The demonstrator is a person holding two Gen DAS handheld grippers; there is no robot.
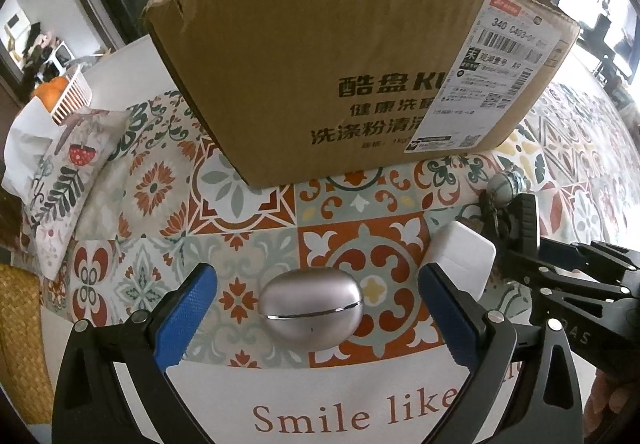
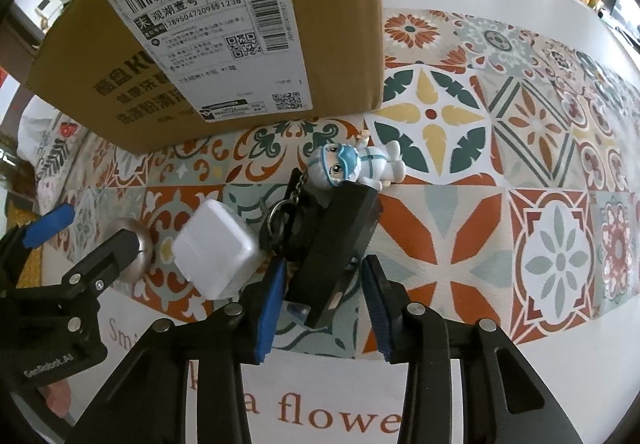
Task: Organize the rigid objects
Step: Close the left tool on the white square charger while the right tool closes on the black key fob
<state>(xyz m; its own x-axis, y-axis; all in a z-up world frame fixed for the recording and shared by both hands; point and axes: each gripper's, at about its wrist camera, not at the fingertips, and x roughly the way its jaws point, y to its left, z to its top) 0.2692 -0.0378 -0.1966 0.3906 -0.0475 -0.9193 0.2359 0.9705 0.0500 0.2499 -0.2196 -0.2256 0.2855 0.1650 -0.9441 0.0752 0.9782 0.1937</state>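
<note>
A silver oval earbud case lies on the patterned tablecloth between the open blue fingers of my left gripper, which do not touch it. A white charger block lies to its right; it also shows in the right wrist view. A black rectangular box lies between the open fingers of my right gripper, with a gap on each side. A key ring with a small masked figure lies against the box. An open cardboard box stands behind.
A floral tissue pouch and a white basket with oranges sit at the far left. The tablecloth stretches to the right of the cardboard box. A woven chair is at the table's left edge.
</note>
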